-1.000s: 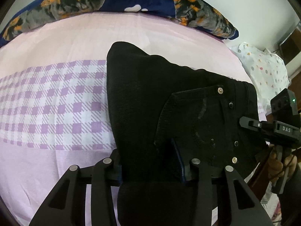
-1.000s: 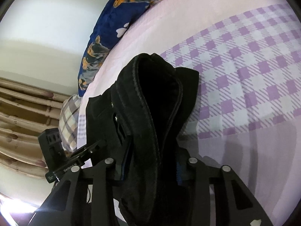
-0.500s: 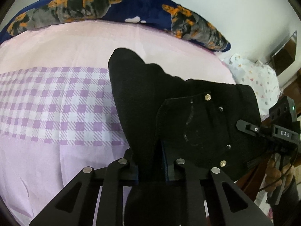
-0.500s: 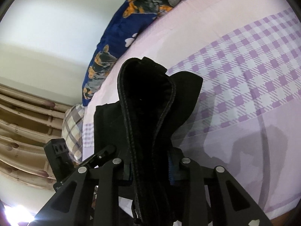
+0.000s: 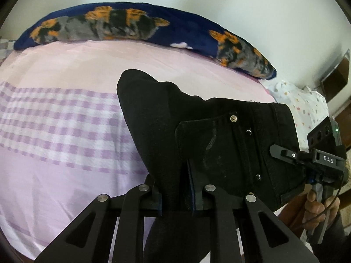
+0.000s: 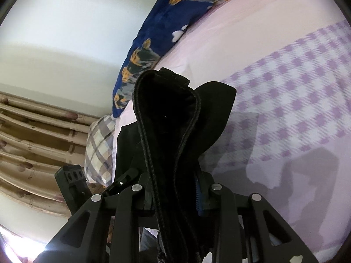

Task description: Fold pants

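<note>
The black pants (image 5: 197,135) hang lifted above the bed, held up by both grippers. My left gripper (image 5: 175,188) is shut on the fabric near the back pocket with its metal rivets. My right gripper (image 6: 175,184) is shut on the thick waistband edge (image 6: 166,118), which bulges up between the fingers. The right gripper also shows in the left wrist view (image 5: 316,160) at the pants' right edge, held by a hand. The left gripper shows in the right wrist view (image 6: 74,182) at the lower left.
The bed has a pink sheet with a purple checked band (image 5: 54,118). A long navy pillow with orange and grey print (image 5: 136,28) lies along the far edge. A white spotted cloth (image 5: 300,100) lies at the right. A plaid pillow (image 6: 98,149) and beige curtains (image 6: 33,142) are at the left.
Both grippers have risen with the pants, so more of the wall shows and the bed sits lower in view. The left gripper's fingers closed tighter on the fabric.
</note>
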